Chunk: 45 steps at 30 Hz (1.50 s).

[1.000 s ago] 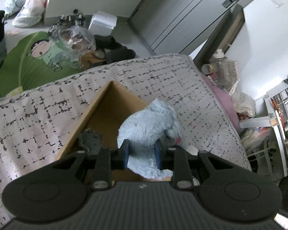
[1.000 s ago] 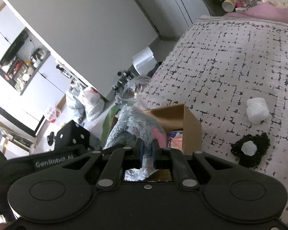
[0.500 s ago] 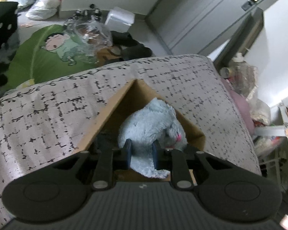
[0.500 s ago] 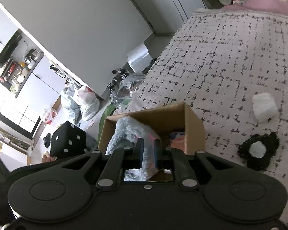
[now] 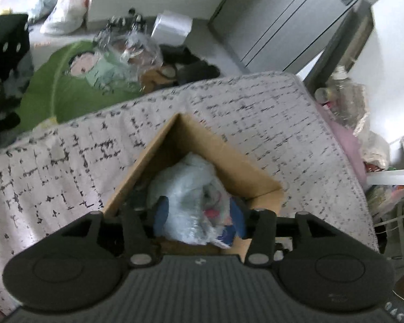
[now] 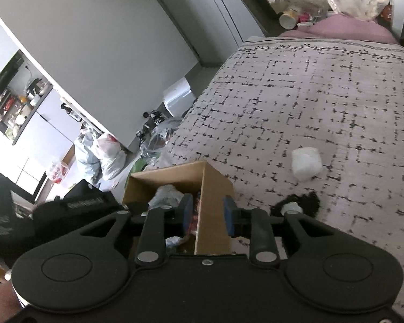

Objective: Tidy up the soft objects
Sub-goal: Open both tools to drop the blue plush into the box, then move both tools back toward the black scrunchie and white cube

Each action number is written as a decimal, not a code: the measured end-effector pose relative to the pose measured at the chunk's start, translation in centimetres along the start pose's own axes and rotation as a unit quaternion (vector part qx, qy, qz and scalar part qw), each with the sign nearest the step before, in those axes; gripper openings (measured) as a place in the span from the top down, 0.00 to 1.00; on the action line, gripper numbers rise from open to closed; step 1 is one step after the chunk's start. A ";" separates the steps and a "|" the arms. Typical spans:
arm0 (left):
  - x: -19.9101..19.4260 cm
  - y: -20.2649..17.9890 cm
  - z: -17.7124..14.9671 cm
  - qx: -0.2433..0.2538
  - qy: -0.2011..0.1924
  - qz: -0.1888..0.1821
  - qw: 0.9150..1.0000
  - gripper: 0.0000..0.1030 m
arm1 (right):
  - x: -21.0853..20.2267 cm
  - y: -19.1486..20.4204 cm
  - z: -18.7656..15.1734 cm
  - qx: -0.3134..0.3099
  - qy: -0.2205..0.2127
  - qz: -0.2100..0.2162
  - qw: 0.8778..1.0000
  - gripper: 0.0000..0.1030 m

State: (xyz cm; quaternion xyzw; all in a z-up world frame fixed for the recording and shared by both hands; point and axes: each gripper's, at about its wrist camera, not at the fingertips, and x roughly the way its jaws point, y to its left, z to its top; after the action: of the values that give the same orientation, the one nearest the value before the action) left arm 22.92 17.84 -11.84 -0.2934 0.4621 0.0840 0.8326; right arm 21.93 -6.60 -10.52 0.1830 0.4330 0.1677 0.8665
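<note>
A light blue plush toy [image 5: 188, 188] lies in the open cardboard box [image 5: 210, 140] on the bed. My left gripper [image 5: 199, 216] hangs over the box. Its jaws are opening, and the plush sits loosely between the blue pads [image 5: 161, 212]. My right gripper [image 6: 208, 212] is above the box's near corner [image 6: 214, 180], also opening, with nothing held between its fingers. The plush [image 6: 165, 192] shows just inside the box in the right wrist view. A white soft lump [image 6: 307, 162] and a black fuzzy piece [image 6: 301, 202] lie on the bedspread to the right of the box.
The box stands near the bed's edge on a grey patterned bedspread [image 5: 67, 167]. On the floor beyond are a green cushion [image 5: 64, 91], a black dice cushion [image 5: 8, 43], plastic bags [image 6: 105, 156] and a white bin [image 6: 179, 97]. A pink pillow [image 6: 342, 28] lies at the bed's far end.
Both grippers have spread their jaws. The plush has gone from being lifted to lying down inside the box. The right gripper has let go of it and shifted toward the box's corner.
</note>
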 end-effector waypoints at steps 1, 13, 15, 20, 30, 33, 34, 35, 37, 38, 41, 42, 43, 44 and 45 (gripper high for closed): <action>-0.6 -0.3 -0.2 0.003 -0.004 -0.002 1.000 0.49 | -0.4 -0.1 -0.1 -0.001 0.001 0.002 1.000 0.73; -6.6 -3.8 -3.0 0.030 -0.040 -0.006 0.999 0.31 | -7.0 -1.6 -0.7 0.005 -0.043 0.006 0.999 0.37; -7.9 -4.4 -3.5 0.036 -0.048 -0.012 0.998 0.25 | -8.2 -2.0 -0.8 0.003 -0.051 0.007 0.999 0.33; -10.5 -5.9 -5.0 0.048 -0.062 -0.025 0.997 0.15 | -10.8 -2.6 -1.0 -0.001 -0.067 0.016 0.998 0.21; -14.3 -8.2 -8.4 0.075 -0.078 -0.026 0.994 0.10 | -15.5 -4.6 -1.6 -0.004 -0.092 0.040 0.995 0.00; -15.2 -9.0 -9.3 0.085 -0.079 -0.027 0.993 0.05 | -16.7 -5.5 -1.7 0.004 -0.099 0.045 0.994 0.00; -15.4 -9.2 -9.5 0.088 -0.082 -0.027 0.992 0.04 | -17.0 -5.9 -1.7 0.007 -0.100 0.045 0.994 0.00; -15.8 -9.4 -9.9 0.091 -0.084 -0.028 0.992 0.00 | -17.3 -6.2 -1.7 0.009 -0.100 0.045 0.994 0.00; -16.1 -9.8 -10.3 0.095 -0.089 -0.029 0.991 0.00 | -17.6 -6.7 -1.7 0.011 -0.100 0.045 0.994 0.00; -16.1 -10.0 -10.6 0.098 -0.090 -0.028 0.991 0.00 | -17.8 -7.0 -1.8 0.012 -0.100 0.045 0.994 0.00; -16.4 -10.5 -11.2 0.104 -0.099 -0.029 0.989 0.00 | -18.2 -7.9 -2.0 0.016 -0.101 0.042 0.994 0.00; -16.4 -10.7 -11.4 0.106 -0.106 -0.027 0.988 0.00 | -18.3 -8.1 -2.0 0.017 -0.103 0.040 0.994 0.00; -16.5 -10.9 -11.7 0.108 -0.110 -0.026 0.988 0.00 | -18.4 -8.4 -2.1 0.019 -0.104 0.039 0.994 0.00; -16.5 -11.0 -11.9 0.111 -0.113 -0.025 0.987 0.00 | -18.5 -8.7 -2.2 0.021 -0.104 0.039 0.994 0.00; -16.4 -11.3 -12.1 0.116 -0.114 -0.026 0.986 0.00 | -18.5 -9.1 -2.2 0.023 -0.103 0.039 0.994 0.00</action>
State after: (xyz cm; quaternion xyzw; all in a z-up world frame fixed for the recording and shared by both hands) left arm 9.67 3.96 1.34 -0.1954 0.3634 0.0415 0.9100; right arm 10.84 -22.48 -3.18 0.2360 0.3372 0.1718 0.8950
